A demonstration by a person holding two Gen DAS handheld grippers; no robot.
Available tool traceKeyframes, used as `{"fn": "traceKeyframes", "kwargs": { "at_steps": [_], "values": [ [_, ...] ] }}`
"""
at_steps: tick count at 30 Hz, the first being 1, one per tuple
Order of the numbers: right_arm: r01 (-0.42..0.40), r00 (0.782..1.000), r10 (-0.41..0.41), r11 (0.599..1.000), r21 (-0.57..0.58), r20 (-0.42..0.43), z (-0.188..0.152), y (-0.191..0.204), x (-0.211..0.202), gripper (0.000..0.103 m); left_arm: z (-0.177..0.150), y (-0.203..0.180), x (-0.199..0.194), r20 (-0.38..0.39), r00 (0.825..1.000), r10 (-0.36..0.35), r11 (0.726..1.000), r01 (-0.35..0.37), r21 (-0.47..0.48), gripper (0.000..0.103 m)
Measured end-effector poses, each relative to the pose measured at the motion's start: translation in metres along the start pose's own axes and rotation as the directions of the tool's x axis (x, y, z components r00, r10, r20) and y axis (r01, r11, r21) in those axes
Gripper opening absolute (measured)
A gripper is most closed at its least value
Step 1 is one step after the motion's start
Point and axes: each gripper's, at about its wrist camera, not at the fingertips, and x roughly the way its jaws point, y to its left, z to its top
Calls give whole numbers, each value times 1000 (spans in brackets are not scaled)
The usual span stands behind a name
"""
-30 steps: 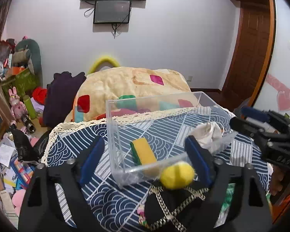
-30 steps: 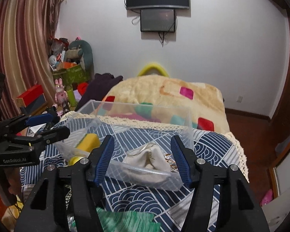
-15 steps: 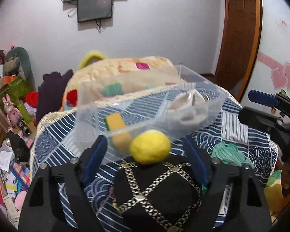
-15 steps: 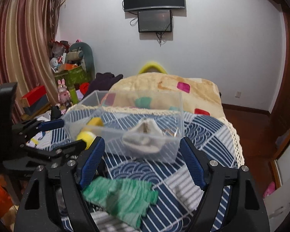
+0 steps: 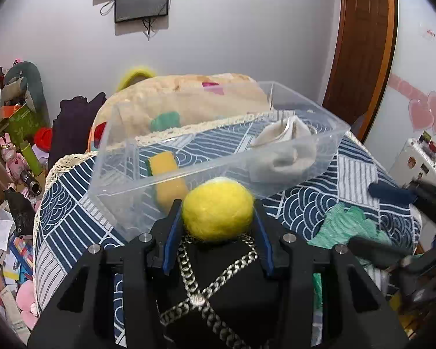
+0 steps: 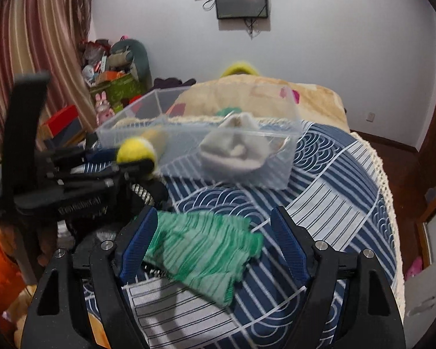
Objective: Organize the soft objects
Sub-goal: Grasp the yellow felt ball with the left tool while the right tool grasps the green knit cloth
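Note:
My left gripper is shut on a yellow felt ball, just in front of a clear plastic bin. The ball also shows in the right wrist view. The bin holds a yellow-green sponge and a grey-white cloth. A black pouch with a metal chain lies under the left gripper. My right gripper is open around a green knit cloth on the patterned blue cover.
The bin sits on a round blue-and-white covered table. A beige blanket lies behind it. Clutter and toys fill the left side. A wooden door is at the right.
My left gripper closed on the yellow ball and lowered in front of the bin. My right gripper dropped back from the bin, down over the green cloth.

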Motion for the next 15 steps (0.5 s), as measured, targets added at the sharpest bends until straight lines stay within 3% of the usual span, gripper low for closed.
{"fn": "traceKeyframes", "kwargs": {
  "at_steps": [4, 9, 15],
  "values": [
    [-12, 999, 11, 1000, -14, -45, -8, 6, 10, 78, 0, 5, -17, 36, 999, -8, 1000, 8, -18, 45],
    [20, 999, -22, 998, -53, -40, -15, 12, 14, 76, 1, 11, -37, 70, 997, -10, 1000, 12, -28, 45],
    [48, 997, -52, 996, -71, -52, -21, 15, 17, 45, -4, 15, -49, 80, 997, -7, 999, 10, -37, 45]
  ]
}}
